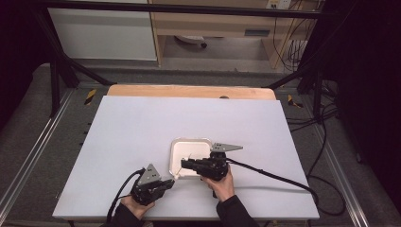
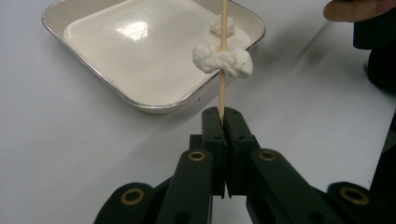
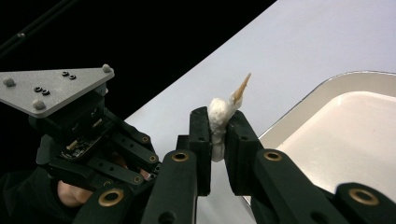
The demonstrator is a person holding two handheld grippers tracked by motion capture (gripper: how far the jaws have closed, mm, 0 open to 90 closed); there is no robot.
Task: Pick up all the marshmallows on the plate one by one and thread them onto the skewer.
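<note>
Your left gripper (image 2: pixel 223 122) has its jaws pressed together on the wooden skewer (image 2: pixel 222 70), low centre of the left gripper view. That view shows two white lumps (image 2: pixel 223 61) threaded on the stick above the near right corner of the tray (image 2: pixel 154 106). The right gripper view adds this: your right gripper (image 3: pixel 218 126) is pinching a white lump (image 3: pixel 218 116) with the skewer tip poking out, frame centre. In the high view the skewer spans both grippers at the tray's lower left.
</note>
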